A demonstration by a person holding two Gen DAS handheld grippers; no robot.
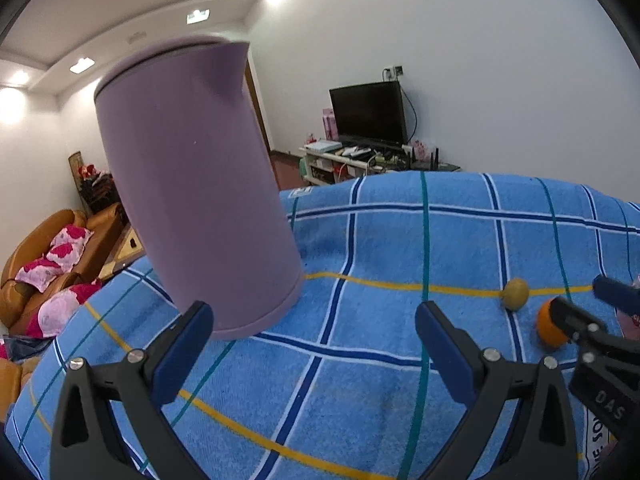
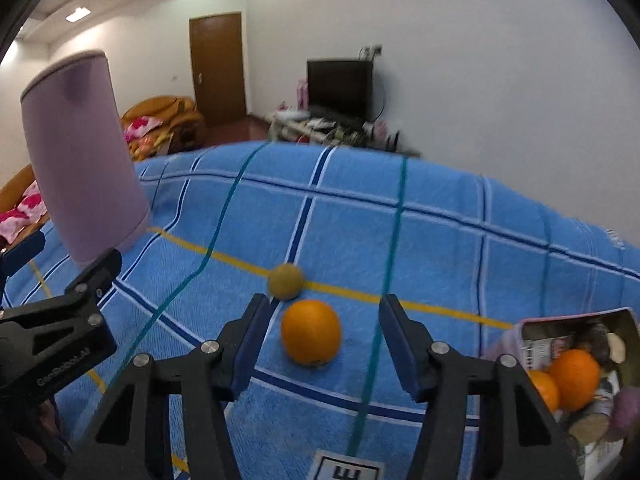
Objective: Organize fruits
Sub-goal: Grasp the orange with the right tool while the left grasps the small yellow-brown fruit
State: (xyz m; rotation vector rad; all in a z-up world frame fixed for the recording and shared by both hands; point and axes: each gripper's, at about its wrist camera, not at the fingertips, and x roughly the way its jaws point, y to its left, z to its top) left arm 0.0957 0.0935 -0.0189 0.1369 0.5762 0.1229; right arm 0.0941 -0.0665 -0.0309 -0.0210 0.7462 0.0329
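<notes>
Starting with the left wrist view: left gripper [image 1: 314, 322] jaws stand wide, nothing between them, over bare blue checked cloth [image 1: 360, 392]. Purple jug [image 1: 196, 184] stands on the cloth just beyond the left finger; its base looks partly hidden behind that fingertip, and contact can't be judged. Right of the jug there's a broad open stretch of cloth up to a small brownish-green fruit [image 1: 515, 294], likely a kiwi but blurred. Orange [image 1: 550, 328] lies further right of the jug, half covered by the right gripper's finger crossing in from the frame edge. Cloth's far edge drops off behind the jug toward the TV stand.

Right wrist view: right gripper [image 2: 320, 330] jaws are partly apart with the orange [image 2: 311, 332] between them; clear gaps on both sides, so pads aren't pressing it. The small fruit [image 2: 285, 281] sits just behind the orange, nearly touching. The jug [image 2: 82, 156] is far left of the orange, motion-blurred, with its top rim soft. The left gripper's finger pokes in below the jug. At the right of the orange, well apart, a box [image 2: 576, 320] holds more oranges [image 2: 574, 380] and other items too smeared to identify; it's cut off by the frame edge. Open cloth between orange and box.
</notes>
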